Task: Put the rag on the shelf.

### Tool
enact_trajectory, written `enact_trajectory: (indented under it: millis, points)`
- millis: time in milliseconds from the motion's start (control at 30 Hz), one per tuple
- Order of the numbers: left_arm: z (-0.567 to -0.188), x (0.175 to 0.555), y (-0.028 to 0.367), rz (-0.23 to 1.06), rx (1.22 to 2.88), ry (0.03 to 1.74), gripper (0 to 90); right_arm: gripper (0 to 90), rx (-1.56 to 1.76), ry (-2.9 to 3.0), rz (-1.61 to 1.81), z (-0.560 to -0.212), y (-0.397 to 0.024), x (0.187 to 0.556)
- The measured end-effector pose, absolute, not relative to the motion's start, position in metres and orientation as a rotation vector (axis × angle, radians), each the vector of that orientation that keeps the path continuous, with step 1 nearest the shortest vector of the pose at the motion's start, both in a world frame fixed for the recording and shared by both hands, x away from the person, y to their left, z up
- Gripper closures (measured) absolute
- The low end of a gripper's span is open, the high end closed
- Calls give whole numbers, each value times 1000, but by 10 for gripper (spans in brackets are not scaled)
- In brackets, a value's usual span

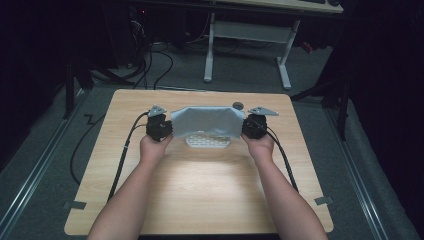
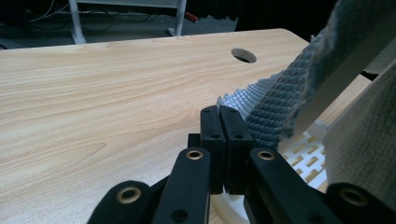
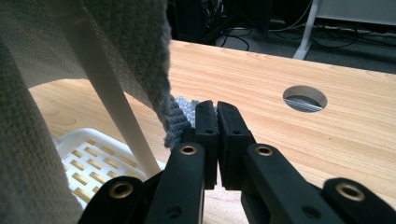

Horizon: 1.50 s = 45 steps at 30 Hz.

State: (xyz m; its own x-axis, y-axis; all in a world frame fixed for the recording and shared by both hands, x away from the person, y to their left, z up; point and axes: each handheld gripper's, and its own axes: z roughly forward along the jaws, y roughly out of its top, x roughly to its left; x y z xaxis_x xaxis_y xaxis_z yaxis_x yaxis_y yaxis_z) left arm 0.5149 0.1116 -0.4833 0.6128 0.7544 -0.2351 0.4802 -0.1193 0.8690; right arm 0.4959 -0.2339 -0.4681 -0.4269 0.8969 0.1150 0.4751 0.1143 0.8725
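Observation:
A blue-grey towel (image 1: 207, 121) hangs spread over a white rack with a slotted base (image 1: 207, 142) at the middle of the wooden table (image 1: 200, 190). My left gripper (image 1: 169, 126) holds the towel's left end and my right gripper (image 1: 246, 127) holds its right end. In the left gripper view the jaws (image 2: 219, 114) are pressed together on a corner of the towel (image 2: 275, 107), beside a white bar (image 2: 336, 79) and the slotted base (image 2: 308, 156). The right gripper (image 3: 215, 112) is likewise shut on the towel (image 3: 140, 56), next to the bar (image 3: 116, 112) and base (image 3: 88, 149).
A round cable hole (image 1: 238, 105) sits in the table just behind the towel. Beyond the table stand a white desk frame (image 1: 210, 45) and floor cables (image 1: 160, 65). Bare wood (image 1: 210, 200) lies between my forearms.

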Motion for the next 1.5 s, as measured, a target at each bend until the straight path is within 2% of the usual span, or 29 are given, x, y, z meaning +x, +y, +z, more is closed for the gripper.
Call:
enact_trajectory:
  millis: [300,633,1000,1500]
  points:
    - [-482,514,111,328,1771,1017,875,847,1322,1956,1248,-466,-236,495]
    - [-467,513,127,414,1720,1062,653,691,1328,1921,1244,-456,-245,495]
    - [-455,509,141,459,1704,1093,541,627,1306,1899,1216,-446,-253,491]
    - [-454,496,154,499,1709,1104,503,597,1287,1904,1201,-436,-266,481]
